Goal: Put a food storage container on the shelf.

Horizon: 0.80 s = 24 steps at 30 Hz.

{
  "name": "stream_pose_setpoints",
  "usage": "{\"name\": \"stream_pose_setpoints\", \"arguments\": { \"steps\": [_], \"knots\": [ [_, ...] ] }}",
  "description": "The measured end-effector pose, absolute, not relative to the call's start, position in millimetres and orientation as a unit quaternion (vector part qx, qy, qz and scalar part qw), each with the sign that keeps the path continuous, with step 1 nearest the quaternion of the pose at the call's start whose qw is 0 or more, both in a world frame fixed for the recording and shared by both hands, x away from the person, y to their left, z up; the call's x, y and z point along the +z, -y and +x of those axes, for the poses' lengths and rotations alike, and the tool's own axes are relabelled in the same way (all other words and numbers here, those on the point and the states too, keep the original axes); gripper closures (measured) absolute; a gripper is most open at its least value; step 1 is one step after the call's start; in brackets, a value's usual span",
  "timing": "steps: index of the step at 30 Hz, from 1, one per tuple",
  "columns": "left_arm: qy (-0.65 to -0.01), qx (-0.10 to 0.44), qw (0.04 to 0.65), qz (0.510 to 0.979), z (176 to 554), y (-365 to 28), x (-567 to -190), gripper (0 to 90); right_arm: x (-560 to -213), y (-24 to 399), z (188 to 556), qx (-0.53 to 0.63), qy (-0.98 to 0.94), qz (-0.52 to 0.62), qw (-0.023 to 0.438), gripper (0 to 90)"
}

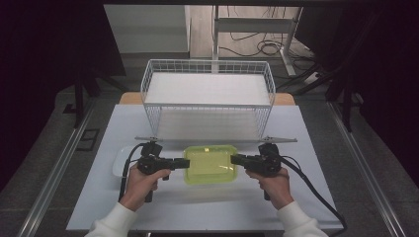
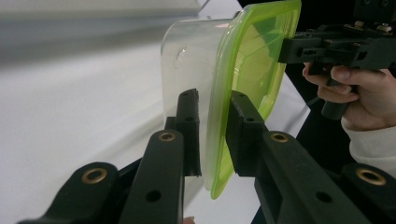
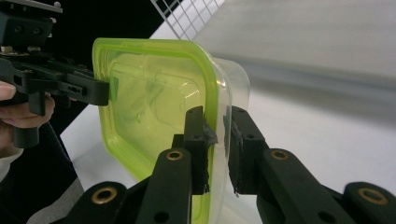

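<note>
Both grippers, left (image 1: pixel 186 163) and right (image 1: pixel 233 159), pinch the clear plastic box with the green lid (image 1: pixel 210 163); you're lifting it. Keep it level toward the white wire basket (image 1: pixel 207 106).

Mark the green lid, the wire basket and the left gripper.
green lid (image 1: pixel 210 164), high view, middle of its top.
wire basket (image 1: pixel 207 105), high view, front top rim.
left gripper (image 2: pixel 212 119), left gripper view, between its fingertips.
</note>
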<state>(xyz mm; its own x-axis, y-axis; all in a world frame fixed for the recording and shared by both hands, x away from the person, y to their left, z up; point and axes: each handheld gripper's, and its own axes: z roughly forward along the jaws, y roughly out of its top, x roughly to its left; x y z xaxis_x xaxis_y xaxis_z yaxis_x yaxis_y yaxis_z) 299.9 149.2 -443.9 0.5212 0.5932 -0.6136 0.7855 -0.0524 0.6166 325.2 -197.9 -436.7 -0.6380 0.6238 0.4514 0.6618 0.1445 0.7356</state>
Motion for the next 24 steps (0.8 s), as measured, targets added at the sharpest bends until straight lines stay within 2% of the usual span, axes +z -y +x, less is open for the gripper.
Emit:
{"name": "stream_pose_setpoints", "arguments": {
  "steps": [24],
  "knots": [
    [-0.457,-0.035,0.533,0.711,345.6,-153.1,-363.7,77.7,-357.8,197.6,367.4,-0.554,0.735,-0.392,-0.013,77.7]
  ]
}}
